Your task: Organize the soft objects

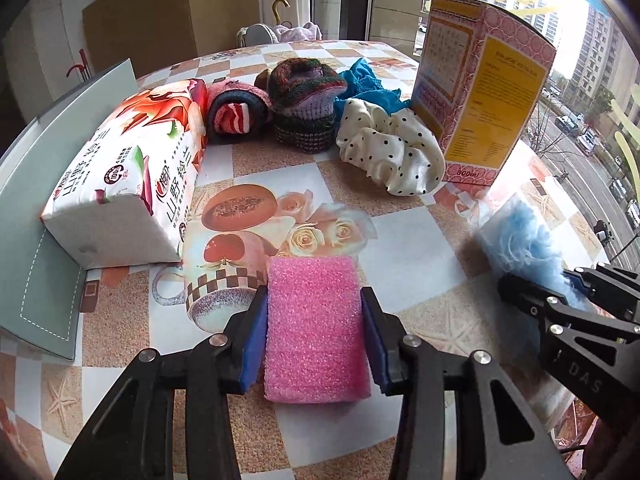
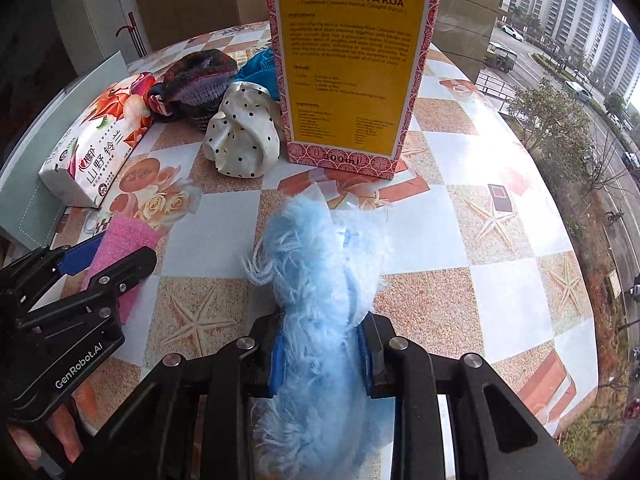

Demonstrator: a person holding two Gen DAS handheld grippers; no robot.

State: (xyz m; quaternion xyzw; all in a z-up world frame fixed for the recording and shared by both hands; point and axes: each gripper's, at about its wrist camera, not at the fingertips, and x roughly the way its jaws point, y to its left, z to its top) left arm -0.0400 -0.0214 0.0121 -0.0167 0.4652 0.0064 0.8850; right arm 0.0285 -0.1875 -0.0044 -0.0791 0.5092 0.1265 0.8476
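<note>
A pink foam sponge (image 1: pixel 316 328) lies on the patterned tablecloth, and my left gripper (image 1: pixel 315 296) is shut on it, its blue pads pressing both long sides. In the right wrist view the same sponge (image 2: pixel 124 240) shows at the left with the left gripper (image 2: pixel 108 258) around it. My right gripper (image 2: pixel 322 328) is shut on a fluffy light-blue piece (image 2: pixel 320 264) with clear wrapping at its far end. From the left wrist view, the right gripper (image 1: pixel 560 280) and this fluffy piece (image 1: pixel 520 240) sit at the right.
Along the back stand a tissue pack (image 1: pixel 128 168), rolled striped socks (image 1: pixel 236 112), a knitted hat (image 1: pixel 304 100), a blue cloth (image 1: pixel 364 84), a polka-dot scrunchie (image 1: pixel 392 148) and a tall syrup box (image 1: pixel 480 92). A grey-green board (image 1: pixel 36 240) leans at the left.
</note>
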